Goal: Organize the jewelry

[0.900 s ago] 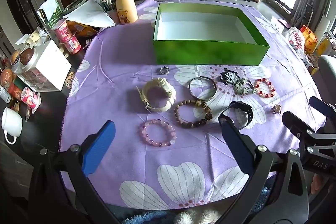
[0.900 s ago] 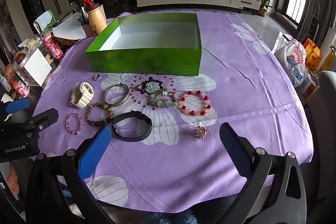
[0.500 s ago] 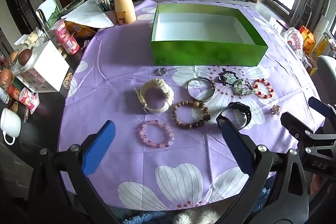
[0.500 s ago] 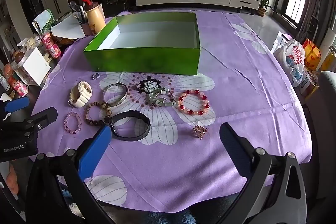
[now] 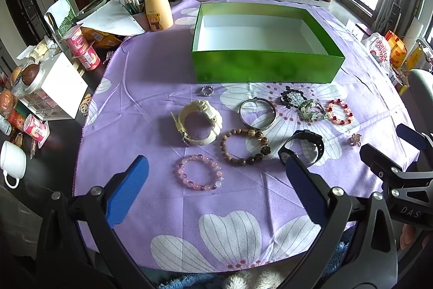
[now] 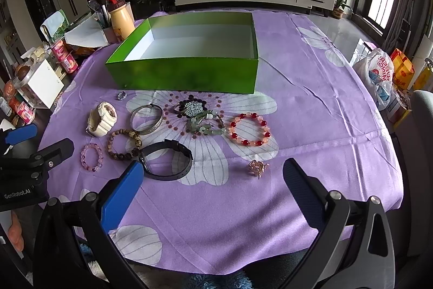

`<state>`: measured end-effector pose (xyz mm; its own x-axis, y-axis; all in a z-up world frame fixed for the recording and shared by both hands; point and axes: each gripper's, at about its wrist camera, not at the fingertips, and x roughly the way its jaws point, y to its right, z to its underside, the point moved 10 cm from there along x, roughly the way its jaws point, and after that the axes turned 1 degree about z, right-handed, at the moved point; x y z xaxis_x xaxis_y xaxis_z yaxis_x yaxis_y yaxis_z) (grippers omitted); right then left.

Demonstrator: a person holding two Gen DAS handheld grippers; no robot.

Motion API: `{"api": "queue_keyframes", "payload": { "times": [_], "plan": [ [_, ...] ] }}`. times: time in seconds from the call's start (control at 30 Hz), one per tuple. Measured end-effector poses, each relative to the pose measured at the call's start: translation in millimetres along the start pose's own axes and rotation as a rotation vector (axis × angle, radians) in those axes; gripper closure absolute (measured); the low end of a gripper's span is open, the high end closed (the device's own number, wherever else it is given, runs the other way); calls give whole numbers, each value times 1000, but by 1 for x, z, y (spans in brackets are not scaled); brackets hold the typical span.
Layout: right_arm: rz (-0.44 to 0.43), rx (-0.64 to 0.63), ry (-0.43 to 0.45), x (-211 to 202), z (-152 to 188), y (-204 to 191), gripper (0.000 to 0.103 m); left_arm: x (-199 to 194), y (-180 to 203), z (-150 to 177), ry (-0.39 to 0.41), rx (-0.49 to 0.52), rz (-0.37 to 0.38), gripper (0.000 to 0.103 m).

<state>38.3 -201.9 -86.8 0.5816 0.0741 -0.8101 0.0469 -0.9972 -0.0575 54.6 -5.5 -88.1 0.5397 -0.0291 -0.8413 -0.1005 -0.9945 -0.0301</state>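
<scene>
The jewelry is lying spread on a purple cloth point(image 5: 151, 77), just in front of a green box point(image 5: 266, 68) that is sitting open-topped with a bare white floor. Nearest the box, a small ring point(image 5: 207, 90) is resting by its left corner. Behind it in a loose row are lying a cream watch point(image 5: 199, 122), a silver bangle point(image 5: 258, 113), a black-and-white brooch point(image 5: 292, 98), a tangle of green pieces point(image 5: 311, 111) touching the brooch, and a red bracelet point(image 5: 339, 111). Closer in, a pink bracelet point(image 5: 199, 172), a brown bracelet point(image 5: 245, 142) and a black watch point(image 5: 301, 149) are lying side by side, the brown one just beside the bangle. A gold charm point(image 6: 258, 167) is sitting apart, toward the right.

The left gripper point(image 5: 216, 191) is hovering low at the near edge with its blue fingers spread wide around nothing, the pink bracelet lying between them. The right gripper point(image 6: 212, 190) is hanging likewise wide and empty, its left finger overlapping the black watch, the charm between its fingers.
</scene>
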Motion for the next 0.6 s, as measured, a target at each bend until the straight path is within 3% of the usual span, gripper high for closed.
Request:
{"api": "queue_keyframes", "payload": {
  "times": [0.6],
  "plan": [
    [-3,2,1,2,0,0,1,5,3,0,-3,1,3,2]
  ]
}}
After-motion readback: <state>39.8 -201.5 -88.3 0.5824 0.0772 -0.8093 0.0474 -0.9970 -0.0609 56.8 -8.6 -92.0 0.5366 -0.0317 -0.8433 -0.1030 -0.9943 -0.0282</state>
